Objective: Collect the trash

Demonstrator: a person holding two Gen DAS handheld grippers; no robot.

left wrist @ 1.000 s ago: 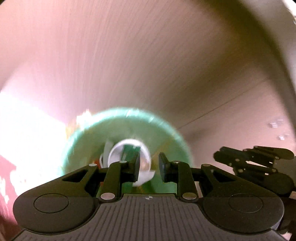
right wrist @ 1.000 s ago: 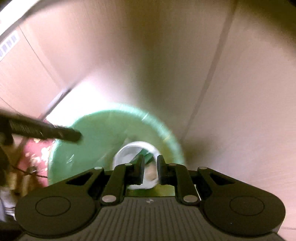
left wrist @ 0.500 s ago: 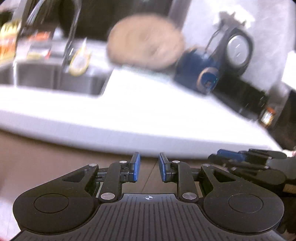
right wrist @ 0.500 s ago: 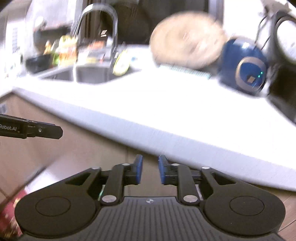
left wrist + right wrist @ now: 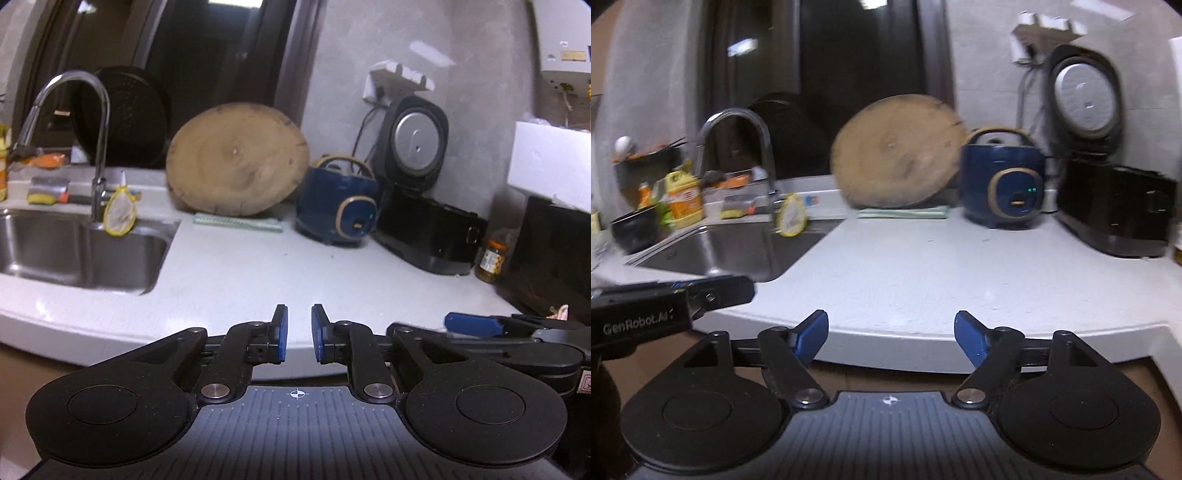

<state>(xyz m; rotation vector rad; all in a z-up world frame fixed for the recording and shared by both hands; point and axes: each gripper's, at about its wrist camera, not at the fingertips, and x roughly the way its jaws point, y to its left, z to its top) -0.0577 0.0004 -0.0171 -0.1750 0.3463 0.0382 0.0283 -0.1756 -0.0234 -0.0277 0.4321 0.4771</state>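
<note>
Blue-padded fingers of the left hand-held gripper (image 5: 298,334) are closing with a narrow gap and nothing between them, while the right hand-held gripper (image 5: 891,338) is opening wide, also empty, both poised at the near edge of the white worktop (image 5: 258,273). No trash shows on that bare stretch ahead of them. Farther off, a steel sink (image 5: 74,251) lies ahead to the left, a round wooden chopping board (image 5: 236,162) leans straight ahead, and a blue rice cooker (image 5: 338,206) stands ahead to the right.

White countertop (image 5: 258,266), grey wall (image 5: 340,55)
</note>
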